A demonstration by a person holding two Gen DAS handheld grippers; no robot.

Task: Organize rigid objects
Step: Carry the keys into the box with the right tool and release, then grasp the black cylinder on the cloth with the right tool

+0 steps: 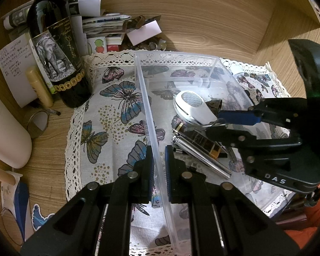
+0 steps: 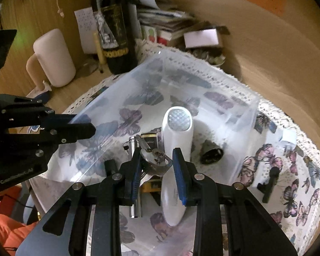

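Note:
A clear plastic box [image 1: 175, 55] [image 2: 202, 68] stands on a butterfly-print cloth [image 1: 108, 106]. My left gripper [image 1: 159, 153] [image 2: 83, 123] is shut on the box's left wall, one pad on each side of it. Inside the box lie a white hand-held device with a honeycomb lens [image 1: 192, 106] [image 2: 178, 128], a black and gold case [image 1: 198, 138], a silver cylinder [image 1: 202, 155] [image 2: 134, 149] and a dark round part [image 2: 211, 153]. My right gripper [image 2: 156, 155] [image 1: 217, 121] hangs over these things, shut on a metal padlock with keys [image 2: 155, 160].
A dark wine bottle [image 1: 55, 49] stands at the cloth's far left corner, with a yellow tube [image 1: 39, 87] and a small round mirror [image 1: 37, 123] beside it. A white mug [image 2: 53, 57] stands further left. Stacked papers [image 1: 104, 23] lie behind. A black object [image 2: 268, 183] lies right of the box.

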